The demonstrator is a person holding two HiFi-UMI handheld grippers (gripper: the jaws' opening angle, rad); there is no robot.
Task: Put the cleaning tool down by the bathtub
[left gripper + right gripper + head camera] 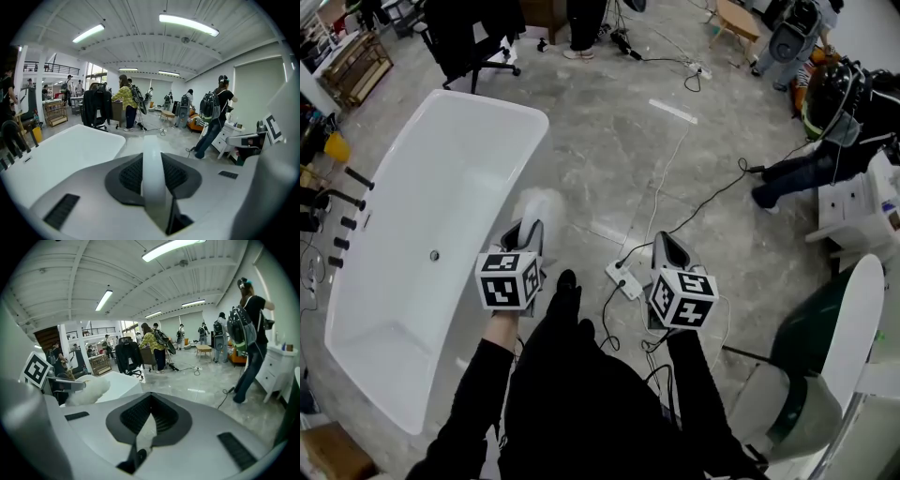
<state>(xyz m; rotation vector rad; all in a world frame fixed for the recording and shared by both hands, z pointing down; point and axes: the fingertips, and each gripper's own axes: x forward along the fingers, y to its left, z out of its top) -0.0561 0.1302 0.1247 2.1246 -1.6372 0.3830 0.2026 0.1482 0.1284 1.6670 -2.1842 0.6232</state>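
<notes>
The left gripper (153, 161) has its jaws clamped on the white handle of the cleaning tool (540, 203). The tool's fluffy head sticks out past the tips, just beside the outer wall of the bathtub (412, 281). The right gripper (666, 246) holds nothing, and its jaws seem to meet at the tips. Both grippers point forward, side by side but well apart, at the ends of black sleeves (478, 394).

Grey polished floor (609, 141). White power strip (623, 278) lies on it, with a black cable (744, 169) trailing off right. White tape strip (673, 111) farther out. Black office chair (473, 37) upper left, wooden shelf unit (358, 64) near it. White cabinet (853, 211) at right edge.
</notes>
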